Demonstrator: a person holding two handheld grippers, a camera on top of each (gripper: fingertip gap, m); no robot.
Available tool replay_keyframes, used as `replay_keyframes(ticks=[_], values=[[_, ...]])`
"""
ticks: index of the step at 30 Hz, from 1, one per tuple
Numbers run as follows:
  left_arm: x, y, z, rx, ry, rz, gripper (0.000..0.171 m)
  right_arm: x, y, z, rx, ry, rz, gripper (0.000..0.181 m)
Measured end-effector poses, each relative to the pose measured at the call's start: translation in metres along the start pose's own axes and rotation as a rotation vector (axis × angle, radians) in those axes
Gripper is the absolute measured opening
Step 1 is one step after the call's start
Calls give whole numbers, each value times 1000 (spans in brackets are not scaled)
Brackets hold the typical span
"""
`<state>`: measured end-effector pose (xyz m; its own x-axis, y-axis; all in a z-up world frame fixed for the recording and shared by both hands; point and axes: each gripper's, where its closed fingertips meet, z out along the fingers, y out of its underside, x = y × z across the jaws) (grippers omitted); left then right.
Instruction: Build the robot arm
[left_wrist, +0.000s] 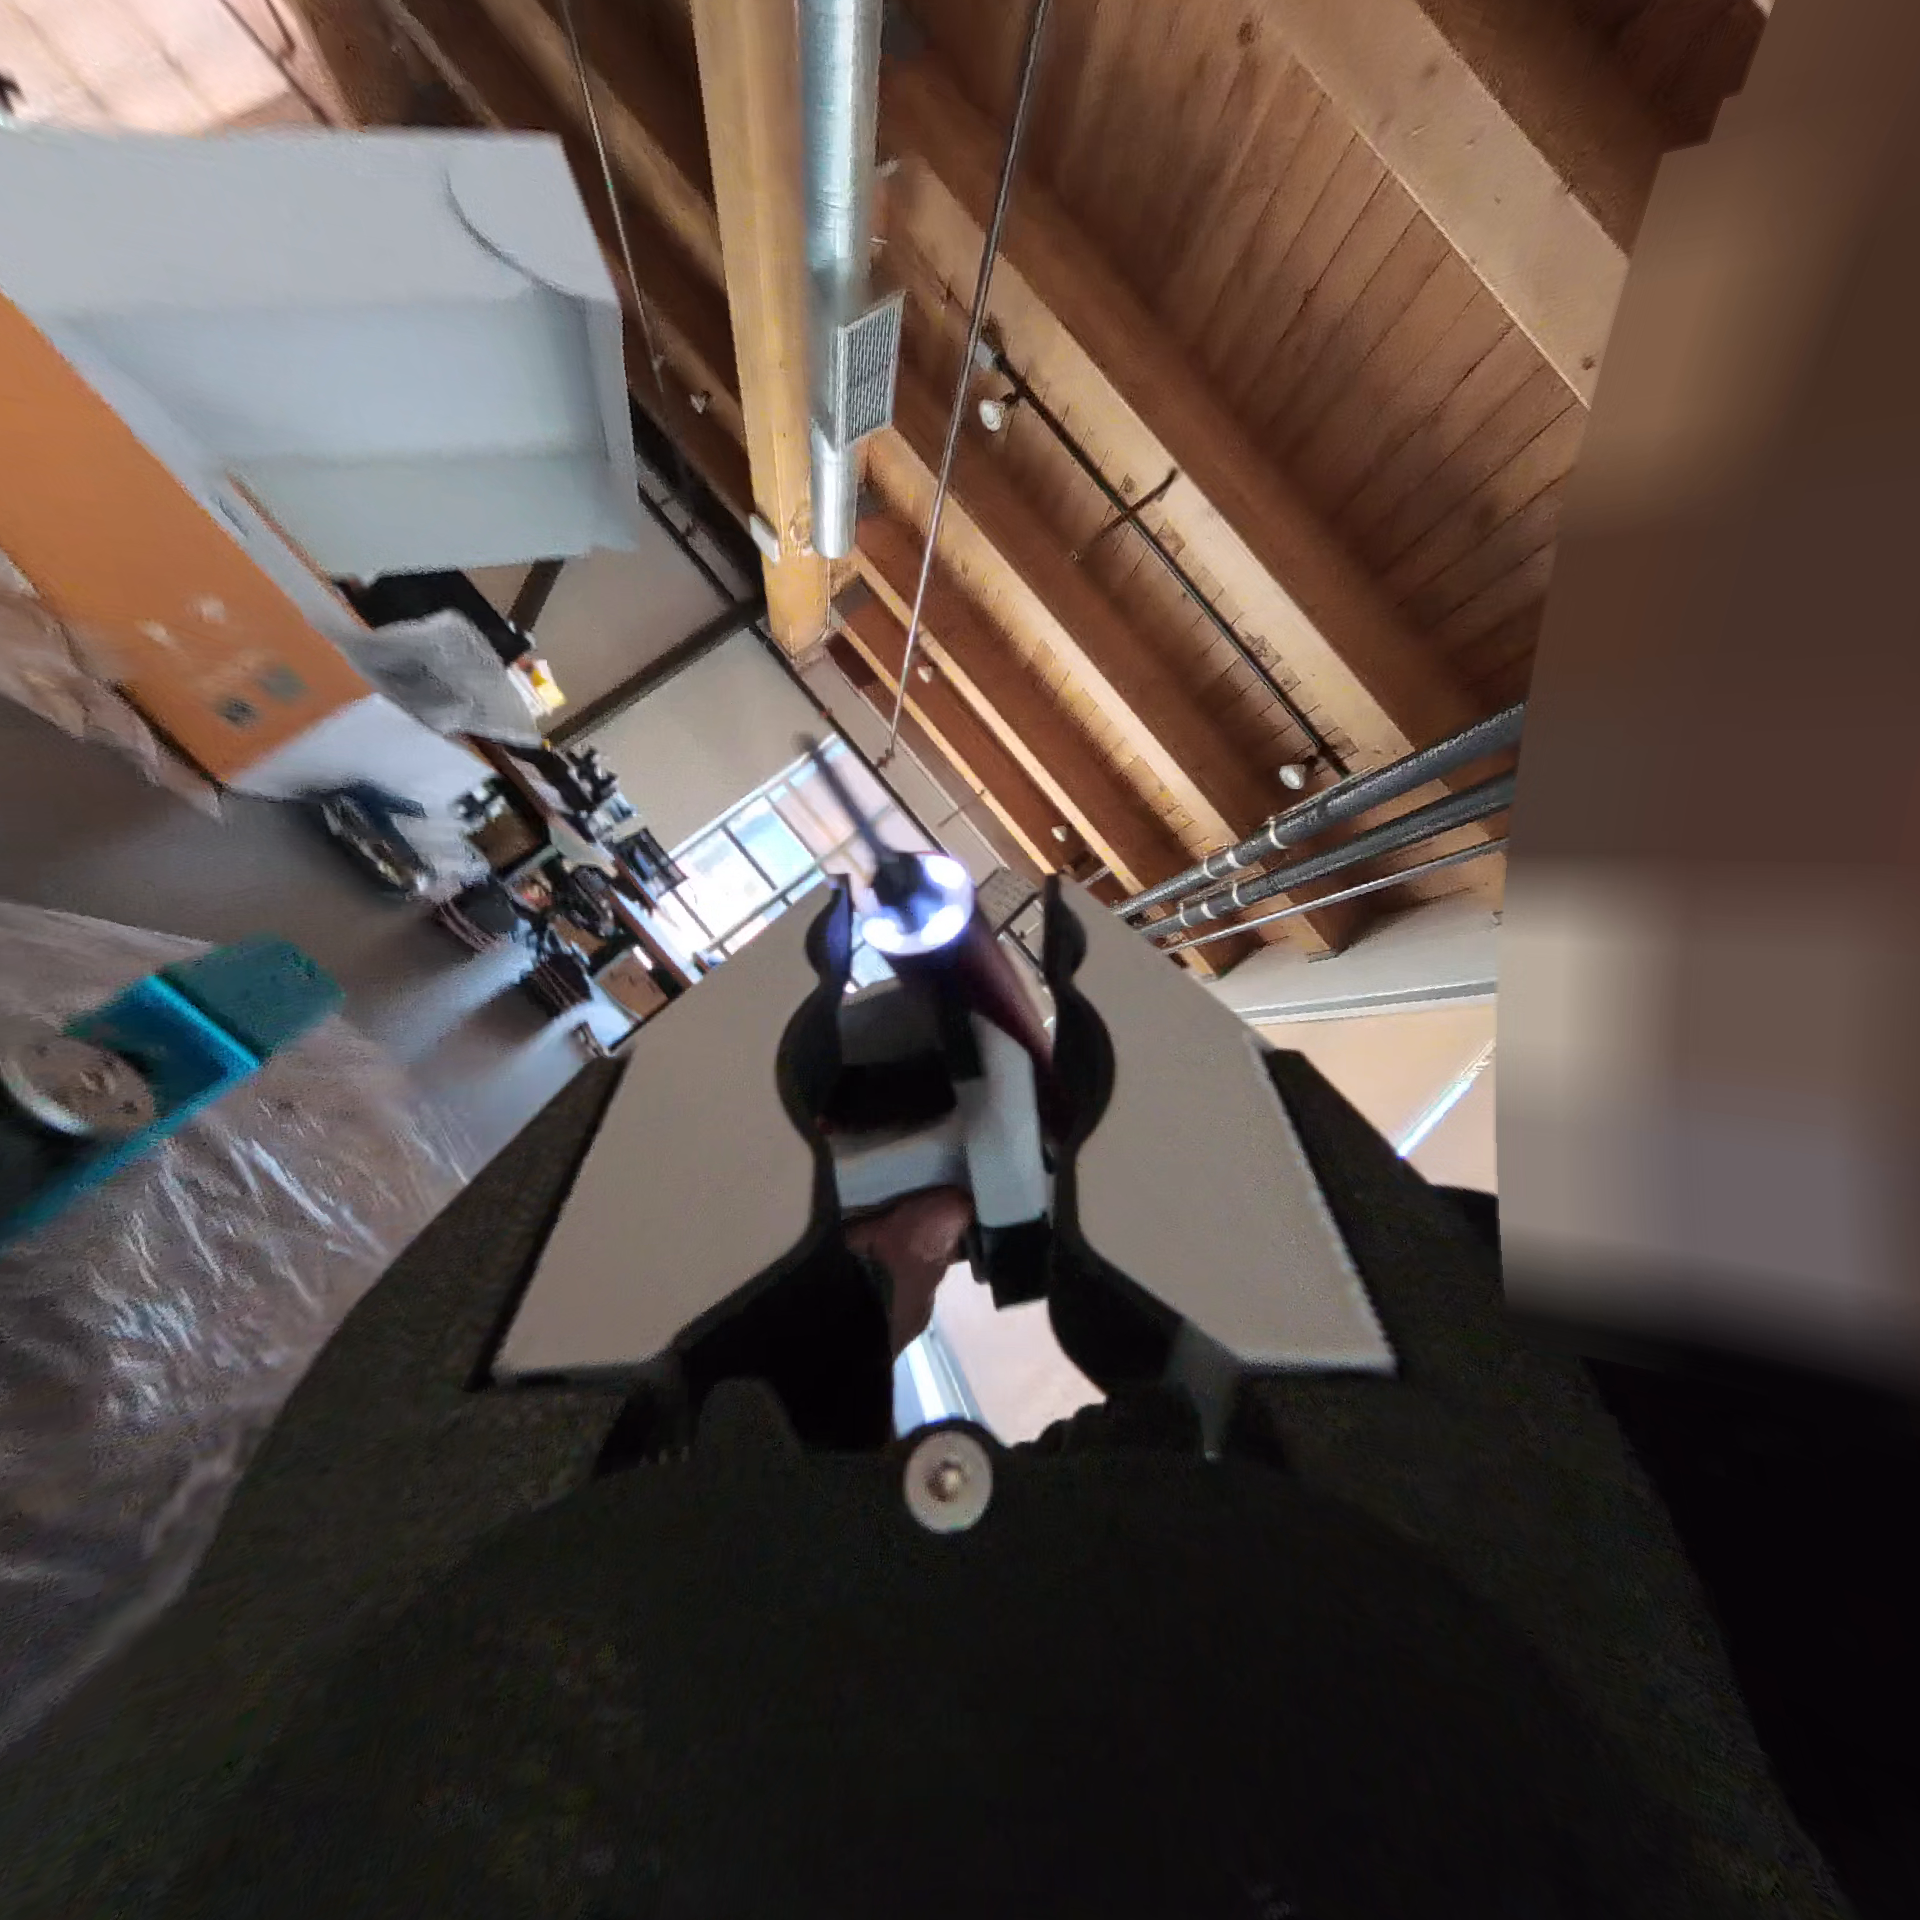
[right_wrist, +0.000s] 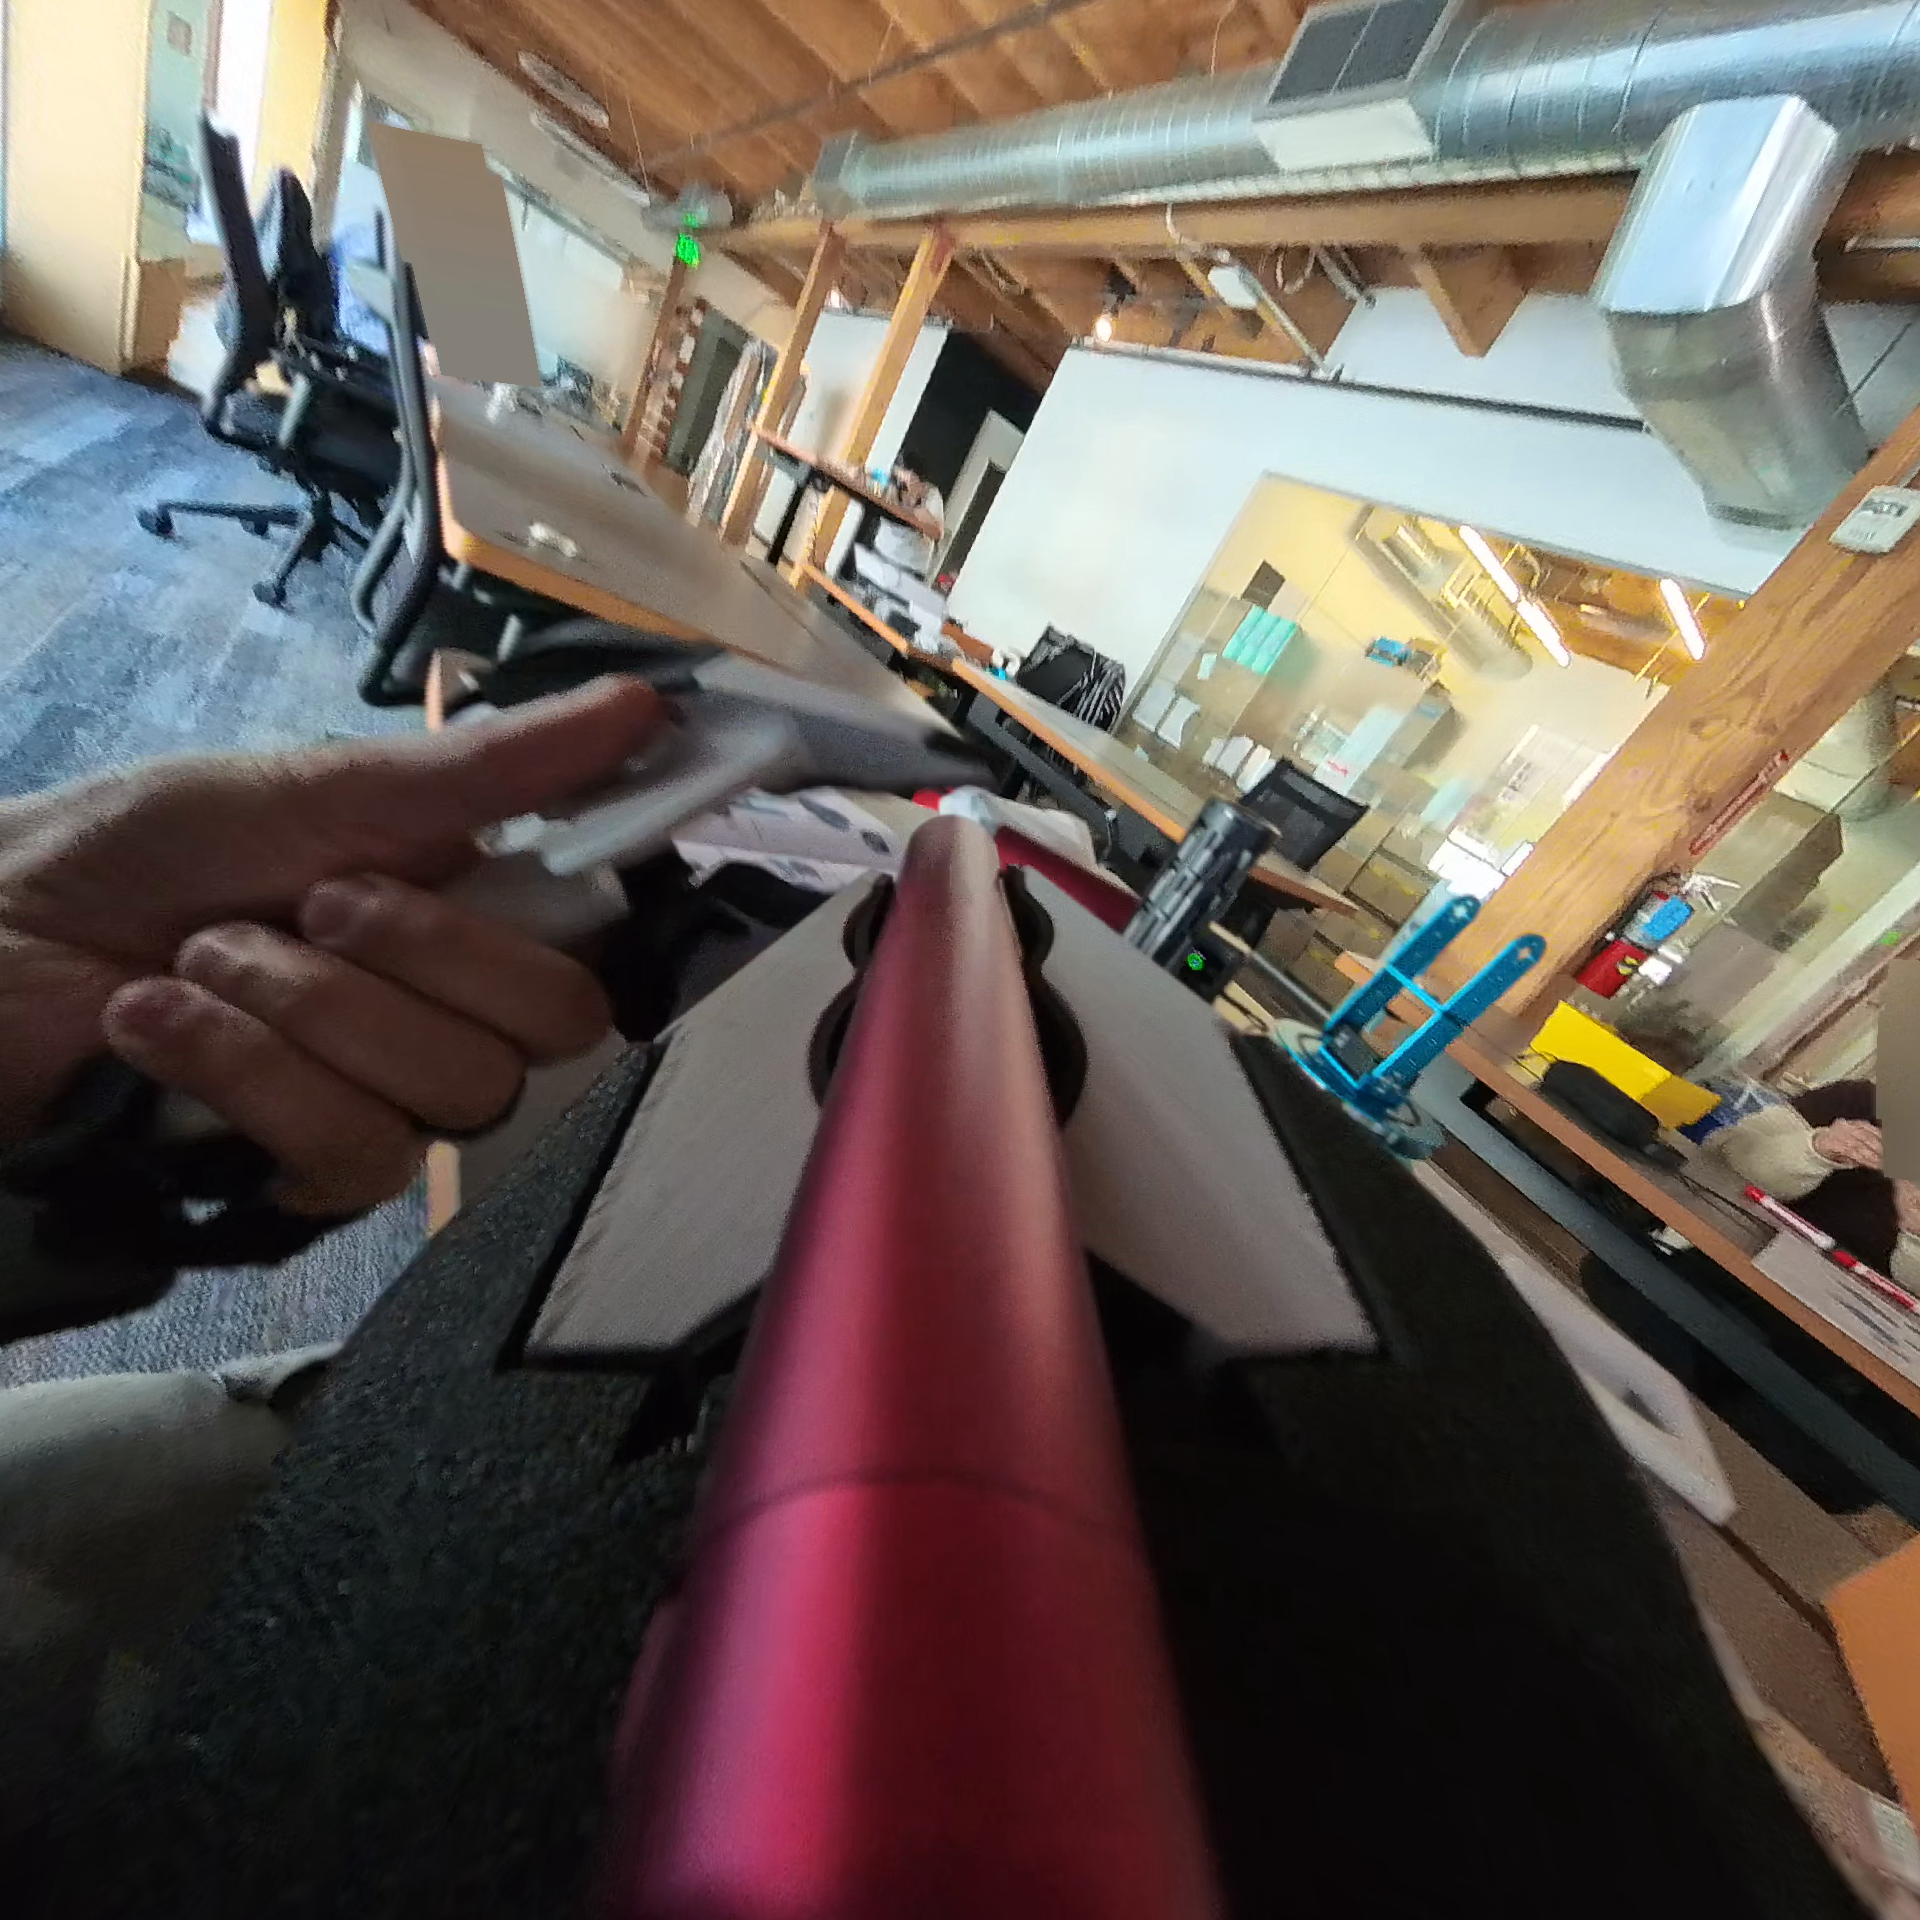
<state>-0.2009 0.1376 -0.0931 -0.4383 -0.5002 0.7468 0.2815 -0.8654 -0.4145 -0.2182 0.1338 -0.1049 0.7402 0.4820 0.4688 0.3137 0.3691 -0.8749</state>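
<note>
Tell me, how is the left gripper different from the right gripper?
The left gripper points up at the wooden ceiling; the right gripper points across the desks. The right gripper clamps a red tool; the left gripper's jaws stand apart. Both have grey pads.
</note>
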Motion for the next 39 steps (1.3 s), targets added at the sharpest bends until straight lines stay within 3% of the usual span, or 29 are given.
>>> replay_keyframes(ticks=[2,12,20,25,39], values=[[6,10,-2,4,17,-8,23,-11,-5,-4,32,1,49,22],[50,64,-15,-112,-27,152,23,-51,-41,-49,148,-36,88,23],[78,96,-6,-148,-35,109,22,-62,-67,-83,165,38,-60,22],[82,108,1,-173,-41,67,22,-62,-73,-96,158,100,-149,23],[97,116,1,-184,-2,155,23,-65,-86,-103,209,43,-77,23]])
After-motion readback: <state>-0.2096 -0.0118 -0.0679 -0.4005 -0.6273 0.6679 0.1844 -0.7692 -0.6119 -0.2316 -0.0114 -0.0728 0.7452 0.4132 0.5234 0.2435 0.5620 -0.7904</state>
